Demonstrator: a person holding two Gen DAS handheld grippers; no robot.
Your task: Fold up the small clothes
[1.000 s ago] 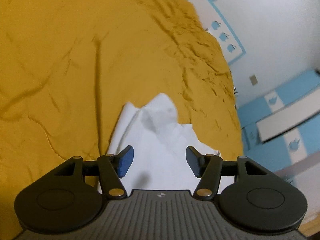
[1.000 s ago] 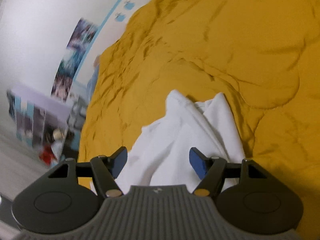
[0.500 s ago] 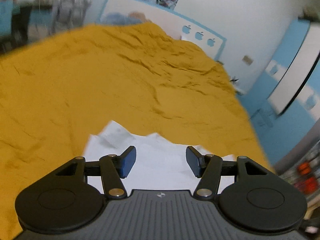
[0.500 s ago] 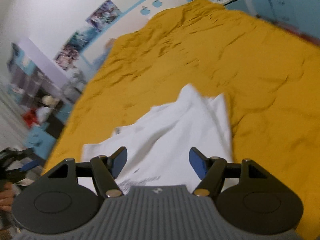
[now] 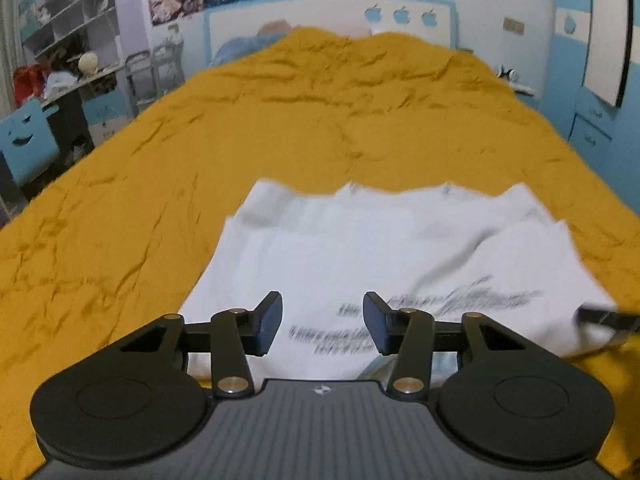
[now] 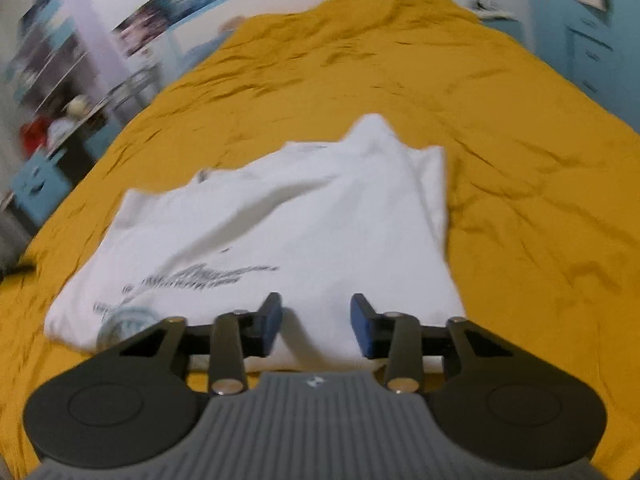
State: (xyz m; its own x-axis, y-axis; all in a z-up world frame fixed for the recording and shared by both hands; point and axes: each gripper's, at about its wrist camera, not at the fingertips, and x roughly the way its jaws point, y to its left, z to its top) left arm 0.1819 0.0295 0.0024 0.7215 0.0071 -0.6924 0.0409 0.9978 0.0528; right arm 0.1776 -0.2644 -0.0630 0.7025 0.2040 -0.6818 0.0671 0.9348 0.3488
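Left wrist view: we see our left gripper [image 5: 322, 325] with its fingers spread apart and nothing between them, just above the near hem of a white shirt [image 5: 384, 248]. The shirt lies spread on a yellow bedspread [image 5: 120, 208] straight ahead of us, dark print facing up. A dark tip of the other tool [image 5: 608, 318] shows at our right. In the right wrist view our right gripper [image 6: 316, 322] is likewise parted and holds nothing, over the shirt [image 6: 288, 216], whose near edge lies beneath the fingers.
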